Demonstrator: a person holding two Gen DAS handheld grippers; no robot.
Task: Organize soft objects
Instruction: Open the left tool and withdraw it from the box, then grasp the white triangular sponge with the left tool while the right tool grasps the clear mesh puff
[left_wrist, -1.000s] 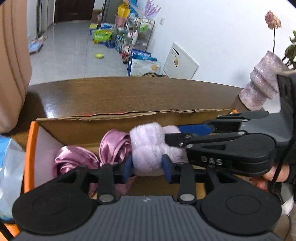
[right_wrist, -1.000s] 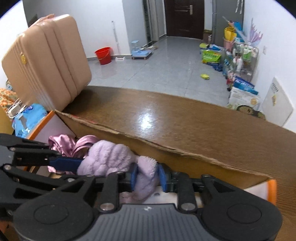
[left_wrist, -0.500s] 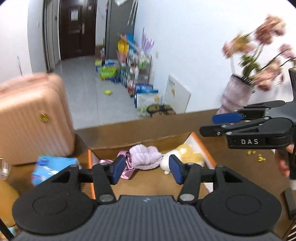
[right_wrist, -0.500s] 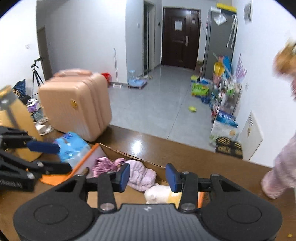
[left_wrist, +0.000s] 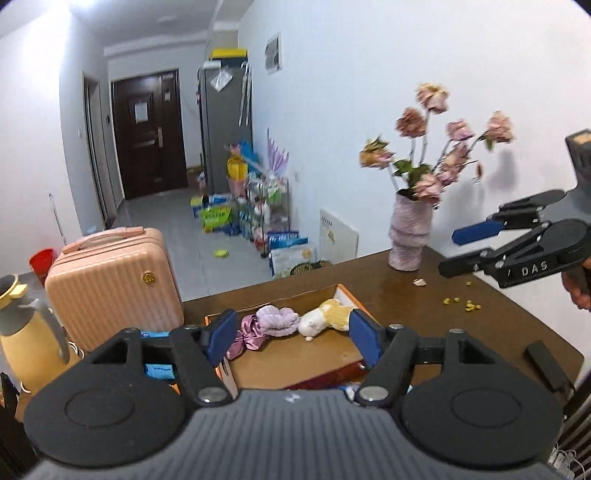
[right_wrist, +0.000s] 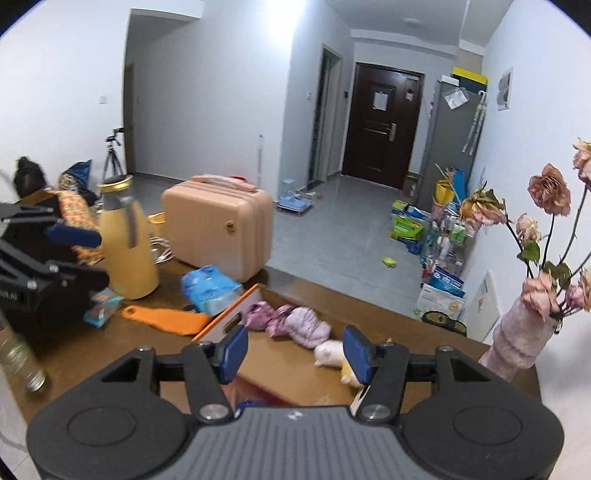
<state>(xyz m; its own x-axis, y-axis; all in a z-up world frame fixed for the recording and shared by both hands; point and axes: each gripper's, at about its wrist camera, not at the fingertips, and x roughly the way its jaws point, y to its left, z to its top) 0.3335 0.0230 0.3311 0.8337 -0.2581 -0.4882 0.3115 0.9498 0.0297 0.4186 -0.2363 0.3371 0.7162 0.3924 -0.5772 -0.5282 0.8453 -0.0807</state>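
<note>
Left gripper, right gripper: jaws opening, nothing between them. Soft toys lying in box below. Next piece probably orange cloth on table; approach low, pinch mid-fold.

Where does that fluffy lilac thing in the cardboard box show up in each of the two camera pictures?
Left wrist view: the fluffy lilac thing sits just below centre, in the box, between the pink satin piece and the white and yellow plush toy.
Right wrist view: it lies at centre, with the same neighbours.
Shared landmark: the pink suitcase.
</note>
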